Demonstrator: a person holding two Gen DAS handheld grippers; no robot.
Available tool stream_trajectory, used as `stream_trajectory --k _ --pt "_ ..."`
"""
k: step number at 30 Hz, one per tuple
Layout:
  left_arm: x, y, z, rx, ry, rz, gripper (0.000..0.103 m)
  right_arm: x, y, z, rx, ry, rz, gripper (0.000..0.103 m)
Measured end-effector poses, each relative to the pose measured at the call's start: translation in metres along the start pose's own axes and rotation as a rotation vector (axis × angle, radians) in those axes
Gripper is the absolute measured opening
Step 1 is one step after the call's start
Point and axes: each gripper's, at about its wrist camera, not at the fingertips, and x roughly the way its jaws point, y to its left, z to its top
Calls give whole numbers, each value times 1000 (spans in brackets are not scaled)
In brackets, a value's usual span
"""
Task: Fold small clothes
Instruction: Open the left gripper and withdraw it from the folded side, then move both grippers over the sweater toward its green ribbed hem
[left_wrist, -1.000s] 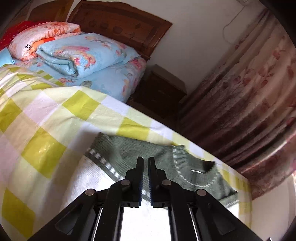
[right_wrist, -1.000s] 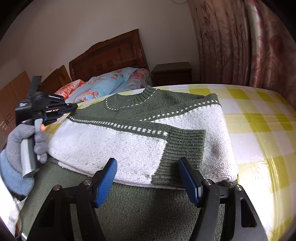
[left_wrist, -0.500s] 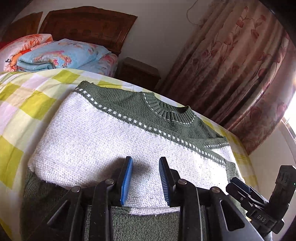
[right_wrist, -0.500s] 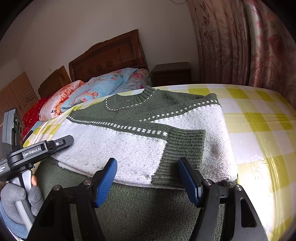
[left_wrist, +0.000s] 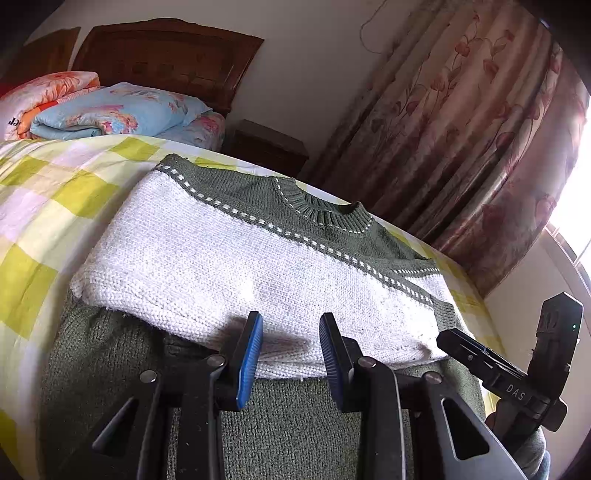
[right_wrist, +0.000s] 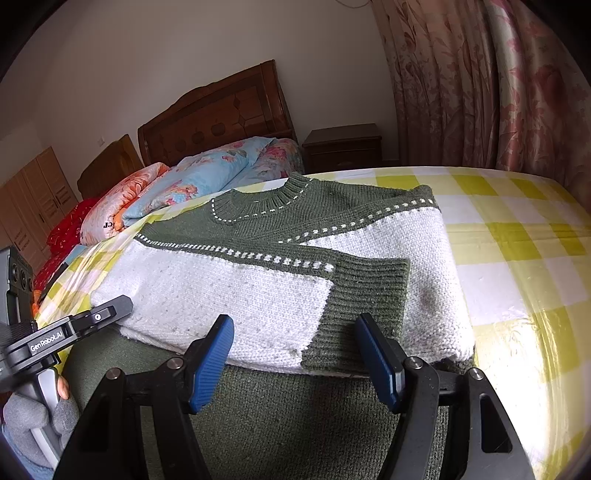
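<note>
Left tongs (left_wrist: 291, 354) released sweater (left_wrist: 236, 266), pulled back, jaws opening.

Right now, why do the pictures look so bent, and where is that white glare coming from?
Both views are fisheye, so the bed edge bows and the corners go black. In the left wrist view the window behind the curtain is blown out white. In the right wrist view daylight glares on the checked sheet; the sweater stays sharp.

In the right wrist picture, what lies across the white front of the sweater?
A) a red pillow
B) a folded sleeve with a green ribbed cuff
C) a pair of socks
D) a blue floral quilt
B: a sleeve is folded over the front of the sweater, and its green ribbed cuff lies on the white knit.
</note>
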Motion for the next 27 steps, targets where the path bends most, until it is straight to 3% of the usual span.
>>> stream_trajectory --k 18,22,25,27 --pt "-1 6 1 -22 -8 -23 32 -2 -2 -1 10 -8 9 103" --pt "-16 1 -1 -13 -53 -6 32 -3 -2 0 11 -14 6 103" --pt "-40 0 -8 -29 -85 -16 32 -16 3 -4 20 -30 -53 103" --pt "-55 -3 -18 -10 -85 -28 32 -27 16 -10 17 -1 -27 103"
